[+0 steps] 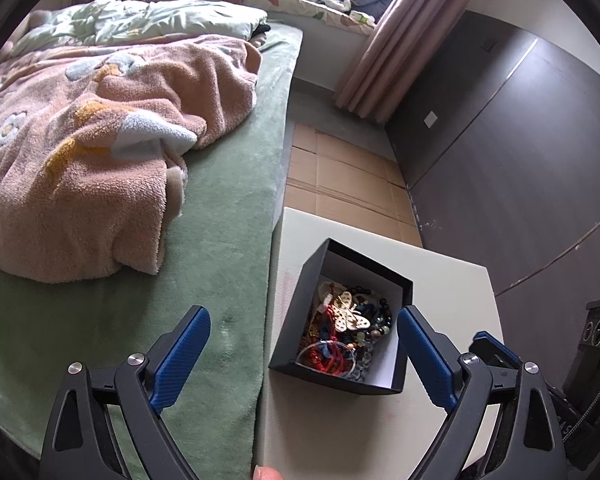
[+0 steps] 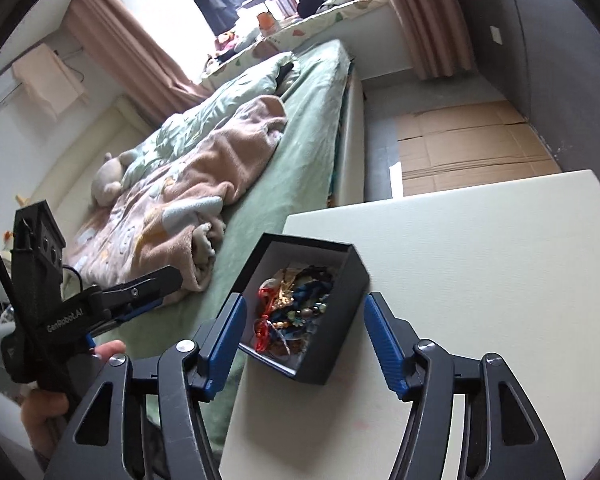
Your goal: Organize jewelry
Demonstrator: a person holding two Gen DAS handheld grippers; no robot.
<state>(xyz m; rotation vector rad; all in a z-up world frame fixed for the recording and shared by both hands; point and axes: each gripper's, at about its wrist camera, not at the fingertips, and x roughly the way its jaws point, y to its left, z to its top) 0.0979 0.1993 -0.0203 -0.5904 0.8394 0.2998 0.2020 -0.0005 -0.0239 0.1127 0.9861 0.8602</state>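
Note:
A black open box (image 1: 300, 308) with a white lining stands on a white table (image 1: 452, 280) beside the bed. It holds a tangle of jewelry (image 1: 344, 332): beads, red cord, a cream butterfly piece. My left gripper (image 1: 304, 316) is open and empty, its blue pads wide apart just short of the box. In the right wrist view the box (image 2: 348, 304) and jewelry (image 2: 296, 304) lie between my right gripper's fingers; my right gripper (image 2: 304, 304) is open and empty. The left gripper (image 2: 140, 288) shows at the left, over the bed.
A bed with a green sheet (image 1: 204, 220) and a pink fleece blanket (image 1: 100, 152) borders the table's left side. Flattened cardboard (image 1: 340, 176) lies on the floor beyond the table. A dark wall (image 1: 520, 140) stands to the right. Curtains (image 1: 384, 40) hang at the back.

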